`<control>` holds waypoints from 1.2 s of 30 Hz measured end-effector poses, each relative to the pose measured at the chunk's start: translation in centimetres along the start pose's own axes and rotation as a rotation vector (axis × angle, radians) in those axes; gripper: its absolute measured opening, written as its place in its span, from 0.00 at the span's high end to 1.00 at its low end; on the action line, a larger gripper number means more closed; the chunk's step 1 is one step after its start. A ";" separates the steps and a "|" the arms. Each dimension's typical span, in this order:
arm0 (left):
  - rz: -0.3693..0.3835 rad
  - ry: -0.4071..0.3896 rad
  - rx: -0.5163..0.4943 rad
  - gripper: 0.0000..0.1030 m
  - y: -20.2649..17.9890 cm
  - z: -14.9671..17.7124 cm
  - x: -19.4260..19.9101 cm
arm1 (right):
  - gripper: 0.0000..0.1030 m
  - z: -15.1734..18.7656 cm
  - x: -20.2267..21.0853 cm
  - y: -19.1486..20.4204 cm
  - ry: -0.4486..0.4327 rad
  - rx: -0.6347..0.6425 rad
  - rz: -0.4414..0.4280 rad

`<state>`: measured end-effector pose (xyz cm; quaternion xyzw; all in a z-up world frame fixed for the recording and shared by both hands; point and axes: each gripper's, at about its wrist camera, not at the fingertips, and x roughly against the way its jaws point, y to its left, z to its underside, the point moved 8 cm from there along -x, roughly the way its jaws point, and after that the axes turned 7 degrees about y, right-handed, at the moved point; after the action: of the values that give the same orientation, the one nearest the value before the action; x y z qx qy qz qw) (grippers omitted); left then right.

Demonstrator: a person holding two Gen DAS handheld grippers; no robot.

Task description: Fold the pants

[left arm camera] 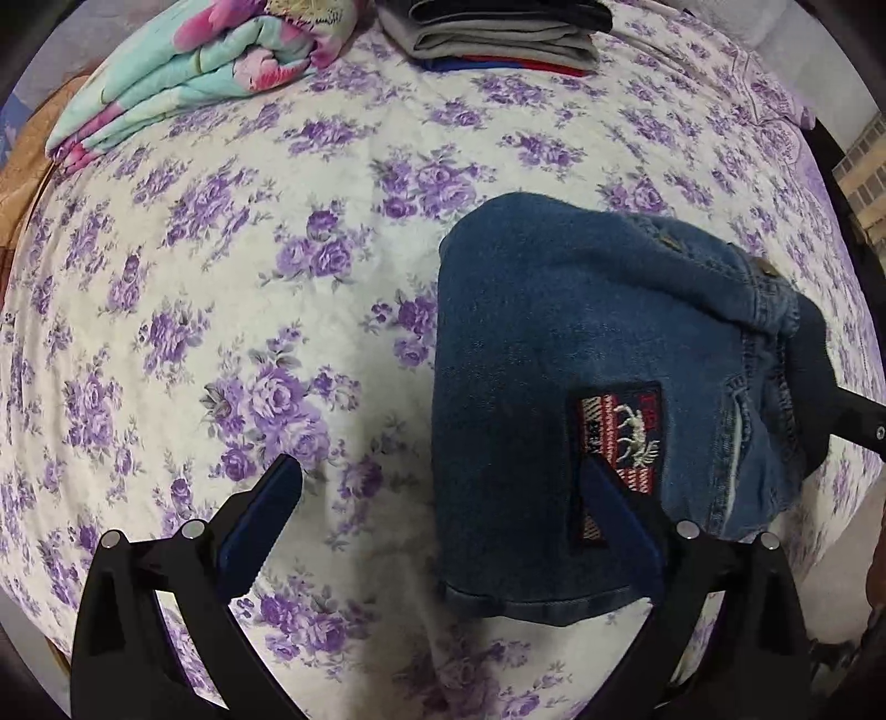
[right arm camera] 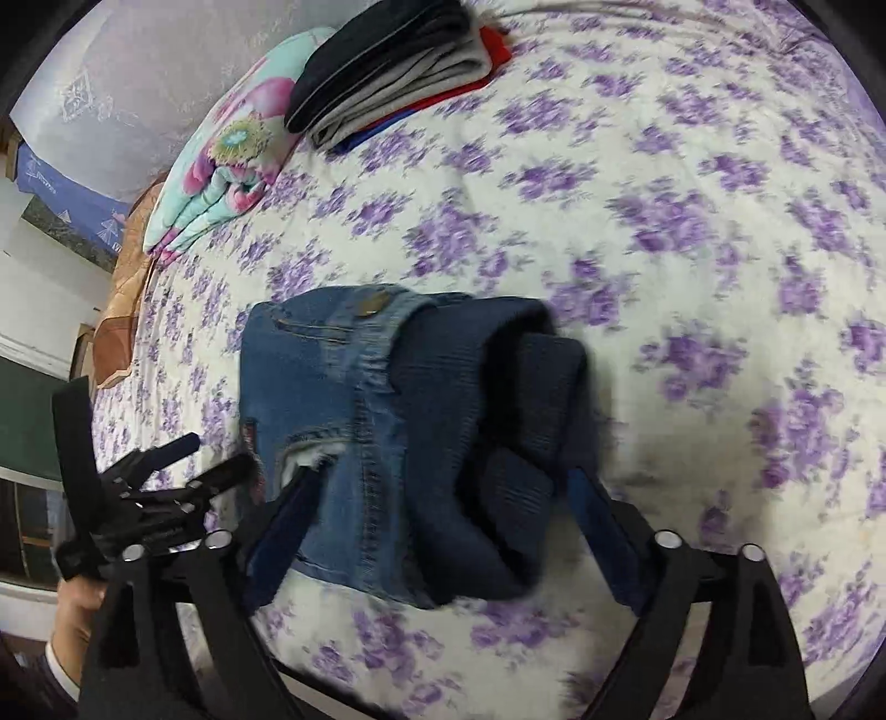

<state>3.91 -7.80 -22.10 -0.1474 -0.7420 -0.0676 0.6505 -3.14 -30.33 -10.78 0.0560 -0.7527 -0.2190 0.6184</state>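
Observation:
The blue denim pants [left arm camera: 559,360] lie folded into a compact bundle on the floral bedsheet [left arm camera: 221,277], with an embroidered patch [left arm camera: 620,443] on top. My left gripper [left arm camera: 443,487] is open, its right finger over the bundle's near edge and its left finger over the sheet. In the right wrist view the folded pants [right arm camera: 343,387] show their dark ribbed waistband [right arm camera: 498,376] folded on the right side. My right gripper [right arm camera: 443,498] is open, with its fingers on either side of the bundle's near end. The left gripper also shows at the left in the right wrist view [right arm camera: 183,471].
A folded turquoise and pink floral blanket [left arm camera: 183,72] lies at the far left of the bed. A stack of folded dark, grey and red clothes [left arm camera: 498,33] sits at the far edge. The bed's left edge [right arm camera: 127,310] has a brown cloth beside it.

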 end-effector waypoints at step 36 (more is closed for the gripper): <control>0.041 0.095 0.106 0.05 2.2 0.4 -1.0 | 0.24 1.4 -5.0 0.4 0.075 -0.054 -0.163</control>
<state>4.33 -5.73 -23.31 -0.1248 -0.7095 -0.0219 0.6932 -3.25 -27.79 -15.38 0.1087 -0.7155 -0.2867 0.6277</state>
